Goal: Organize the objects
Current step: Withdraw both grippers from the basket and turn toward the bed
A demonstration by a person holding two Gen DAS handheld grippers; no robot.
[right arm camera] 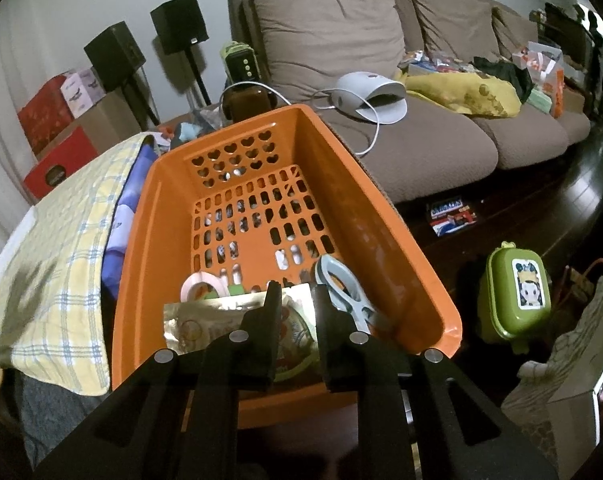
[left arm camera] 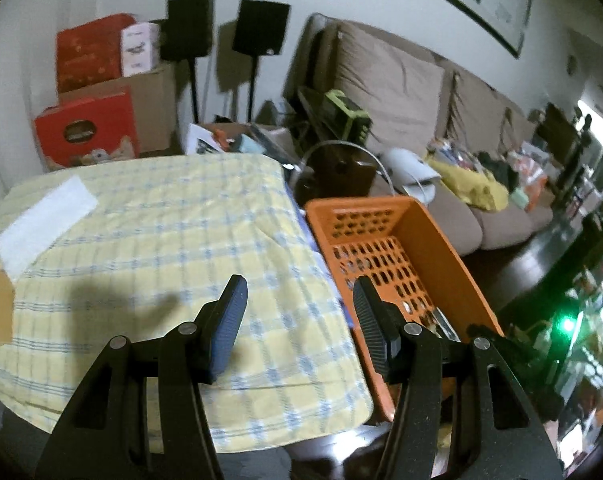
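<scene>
Living room, dim, with a dark wood floor [right arm camera: 541, 196] and a white wall behind. Long brown sofa [right arm camera: 433, 148] far ahead of both jaws, its right end heaped with a yellow cloth [right arm camera: 465, 92] and clutter. Two black speakers [left arm camera: 225, 28] on stands and red boxes [left arm camera: 89, 128] far ahead to the left.

Checked yellow cloth [left arm camera: 161, 248] spread over a raised surface under and ahead of the left gripper [left arm camera: 299, 320]; white paper strip [left arm camera: 45, 224] far left on it. Left jaws half open, holding nothing, right finger over the cloth's right edge. Orange basket [left arm camera: 429, 248] just right of that edge, sides touching or nearly so.

Right gripper [right arm camera: 297, 320] over the basket's near end; jaws narrowly parted, nothing visibly clamped, whether touching the packet cannot be told. Gold packet [right arm camera: 205, 320] lying directly below and left of the jaws. Tape roll [right arm camera: 199, 284] just ahead-left, grey scissors [right arm camera: 343, 288] just right of the jaws against the basket's right wall. Far half of the basket floor bare, slotted.

Right of the basket, open dark floor; green case [right arm camera: 517, 296] standing there, well apart. A flat pack [right arm camera: 451, 216] on the floor by the sofa base.
</scene>
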